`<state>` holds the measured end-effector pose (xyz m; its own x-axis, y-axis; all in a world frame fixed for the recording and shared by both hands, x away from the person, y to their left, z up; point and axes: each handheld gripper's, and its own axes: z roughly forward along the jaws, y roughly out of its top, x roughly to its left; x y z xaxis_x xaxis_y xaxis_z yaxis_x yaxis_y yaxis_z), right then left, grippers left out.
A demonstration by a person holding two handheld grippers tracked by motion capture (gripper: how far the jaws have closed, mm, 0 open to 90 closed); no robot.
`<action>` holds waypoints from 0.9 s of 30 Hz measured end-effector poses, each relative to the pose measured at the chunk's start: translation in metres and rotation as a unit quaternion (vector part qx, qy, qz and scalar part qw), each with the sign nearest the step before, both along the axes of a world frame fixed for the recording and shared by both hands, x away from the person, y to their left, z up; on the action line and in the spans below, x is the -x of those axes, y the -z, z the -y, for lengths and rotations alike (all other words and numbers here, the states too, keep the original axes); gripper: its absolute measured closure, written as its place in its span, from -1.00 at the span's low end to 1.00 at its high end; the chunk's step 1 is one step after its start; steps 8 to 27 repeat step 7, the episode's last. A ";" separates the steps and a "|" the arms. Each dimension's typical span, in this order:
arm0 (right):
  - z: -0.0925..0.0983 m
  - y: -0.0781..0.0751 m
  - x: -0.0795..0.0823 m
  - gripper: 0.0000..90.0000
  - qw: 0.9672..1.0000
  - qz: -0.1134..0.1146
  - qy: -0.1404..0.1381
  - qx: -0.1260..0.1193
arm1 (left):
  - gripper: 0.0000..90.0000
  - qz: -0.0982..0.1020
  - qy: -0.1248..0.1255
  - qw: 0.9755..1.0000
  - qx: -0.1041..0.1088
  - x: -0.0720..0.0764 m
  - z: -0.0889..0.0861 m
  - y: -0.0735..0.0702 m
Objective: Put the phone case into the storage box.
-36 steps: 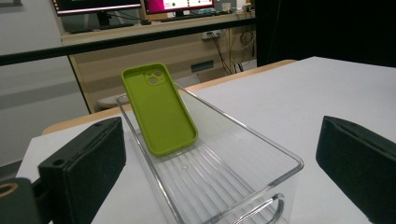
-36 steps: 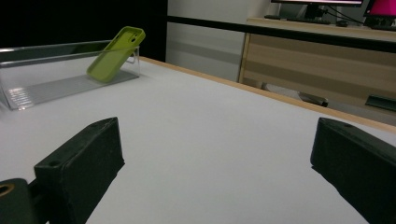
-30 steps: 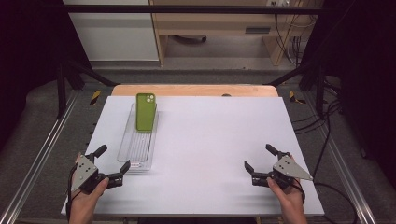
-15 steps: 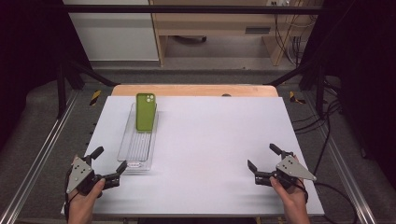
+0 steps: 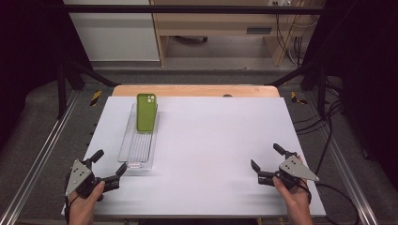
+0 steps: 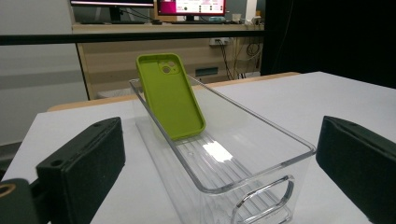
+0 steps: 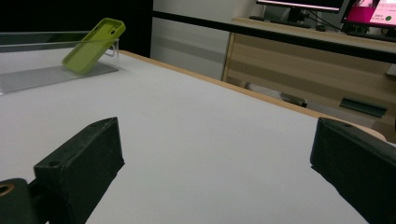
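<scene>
Green matte phone case (image 5: 146,112) leans tilted at far end of clear ribbed plastic bin (image 5: 130,154) | left gripper (image 5: 109,168) near bin, spread wide, empty | right gripper (image 5: 267,161) well apart, spread wide, empty | smooth white table (image 5: 211,140)

Open table on the right, one clear bin in the way on the left

The clear bin (image 5: 139,143) runs lengthwise along the left part of the white table (image 5: 216,140), its near end just ahead of the left gripper (image 5: 109,165), whose jaws stand wide apart. A green phone case (image 5: 146,111) leans tilted against the bin's far end; the near stretch of the bin is free. Bare tabletop lies ahead of the right gripper (image 5: 266,160), also wide apart.
</scene>
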<state>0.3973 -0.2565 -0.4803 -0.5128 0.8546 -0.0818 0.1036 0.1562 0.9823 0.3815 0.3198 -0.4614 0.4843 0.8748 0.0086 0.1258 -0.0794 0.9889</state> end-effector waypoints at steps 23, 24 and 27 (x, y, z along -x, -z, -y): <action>-0.003 0.003 -0.003 -0.94 1.000 -0.009 0.003 0.006 | -0.98 0.006 -0.014 1.000 0.015 0.001 -0.004 -0.001; -0.003 0.003 -0.003 -0.94 1.000 -0.009 0.003 0.006 | -0.98 0.006 -0.014 1.000 0.015 0.001 -0.004 -0.001; -0.003 0.003 -0.003 -0.94 1.000 -0.009 0.003 0.006 | -0.98 0.006 -0.014 1.000 0.015 0.001 -0.004 -0.001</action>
